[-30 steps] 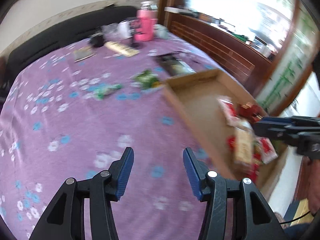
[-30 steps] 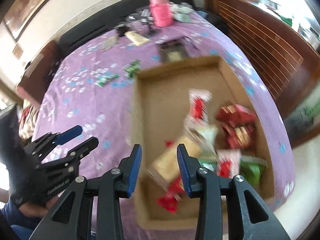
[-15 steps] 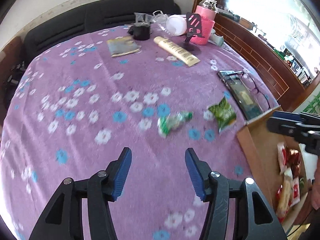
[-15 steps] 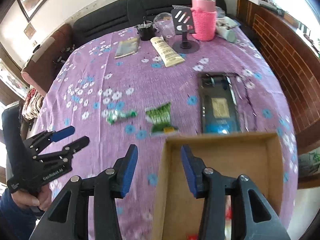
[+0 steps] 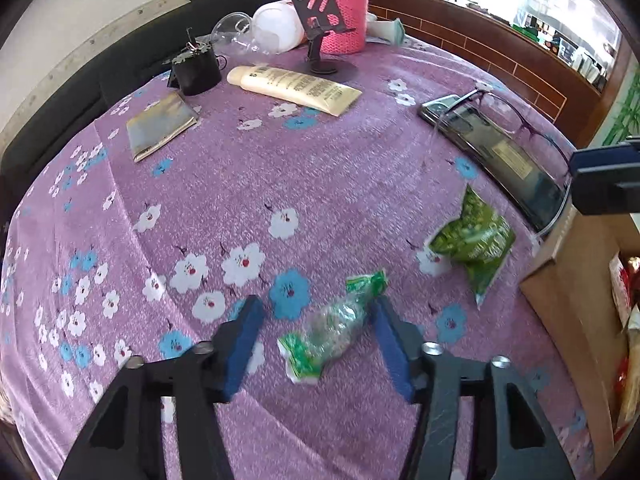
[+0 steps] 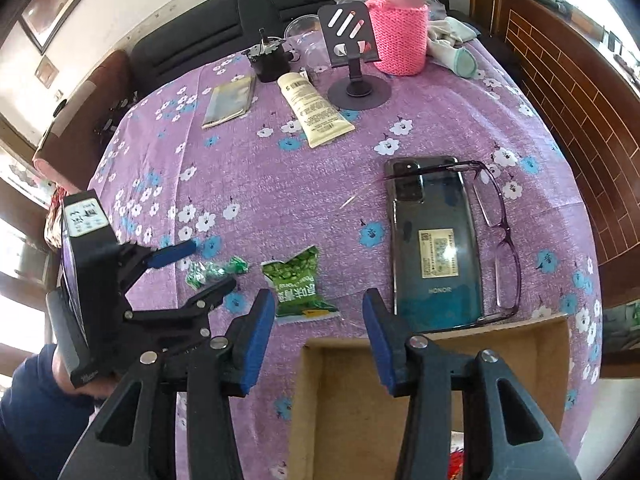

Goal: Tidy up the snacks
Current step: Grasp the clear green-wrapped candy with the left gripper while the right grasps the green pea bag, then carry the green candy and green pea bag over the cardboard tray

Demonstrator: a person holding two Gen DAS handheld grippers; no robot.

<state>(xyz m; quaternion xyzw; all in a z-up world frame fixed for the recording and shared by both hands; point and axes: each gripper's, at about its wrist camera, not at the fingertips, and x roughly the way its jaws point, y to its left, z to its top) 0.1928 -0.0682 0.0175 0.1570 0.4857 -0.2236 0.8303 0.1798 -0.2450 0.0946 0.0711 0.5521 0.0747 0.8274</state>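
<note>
A small green-and-clear candy packet (image 5: 334, 328) lies on the purple flowered cloth between the pads of my left gripper (image 5: 316, 340). Its jaws are closing and the pads do not press on the packet. In the right wrist view that left gripper (image 6: 198, 274) straddles the same packet (image 6: 216, 268). A green pea packet (image 6: 298, 286) lies flat just ahead of my right gripper (image 6: 318, 304), which stands open with nothing between its fingers. The cardboard box (image 6: 440, 336) sits under the right gripper. The left wrist view shows the box (image 5: 560, 280) with red snack packets inside.
A phone (image 6: 432, 240) with glasses (image 6: 496, 220) on it lies just beyond the box. Farther back are a cream tube (image 6: 316, 116), a phone stand (image 6: 356, 60), a pink flask (image 6: 396, 28), a black pot (image 6: 268, 60) and a booklet (image 6: 230, 100).
Both grippers have left the box and moved over the cloth to the two green packets. The left one has come down around the small packet and narrowed. The right jaws have widened.
</note>
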